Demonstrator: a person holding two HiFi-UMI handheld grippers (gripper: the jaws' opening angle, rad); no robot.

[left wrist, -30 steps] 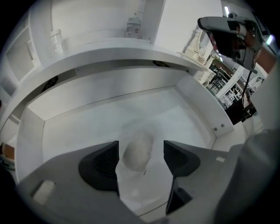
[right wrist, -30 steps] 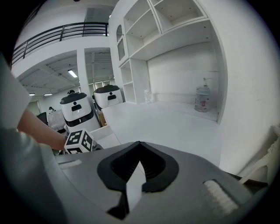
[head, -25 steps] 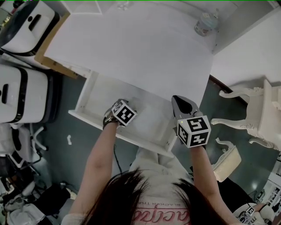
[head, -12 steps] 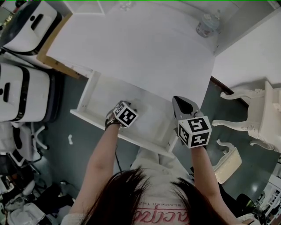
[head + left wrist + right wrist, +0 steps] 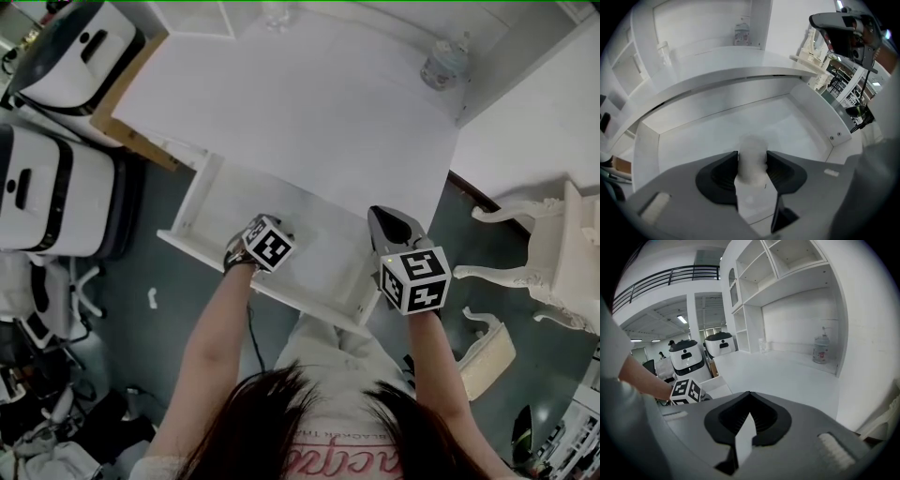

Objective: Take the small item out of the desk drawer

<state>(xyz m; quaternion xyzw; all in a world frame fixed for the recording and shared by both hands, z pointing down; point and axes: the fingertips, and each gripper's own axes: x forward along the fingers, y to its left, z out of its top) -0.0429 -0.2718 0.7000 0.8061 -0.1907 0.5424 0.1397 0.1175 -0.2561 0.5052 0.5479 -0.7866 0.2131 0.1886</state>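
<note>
- Drawer (image 5: 200, 202) stands pulled out from the desk (image 5: 309, 103) in the head view. My left gripper (image 5: 279, 228) reaches down into it. My right gripper (image 5: 382, 220) hangs over the drawer's right end, touching nothing. I count one drawer, one desk, two grippers and one bottle (image 5: 443, 61) at the desk's far corner.
- Left gripper view: my left fingers have just been closing and now pinch the item (image 5: 752, 145). It is a small white thing, blurred, standing upright between the pads inside the drawer. I cannot tell whether it rests on the drawer floor or is already clear of it. I count one item and see nothing else in the drawer.
- Right gripper view: my right fingers are pressed together on nothing and point out over the desk. Two white machines (image 5: 686, 359) stand past the desk's end.
- Risks, as I judge them:
  - The item pokes out beyond my pads, so the hold may be shallow, and a quick lift could let it pivot or slip back into the drawer.
  - The desk edge overhangs the drawer's back, so rising too far forward could knock the item loose.
  - White on white hides how deep my grip sits.
</note>
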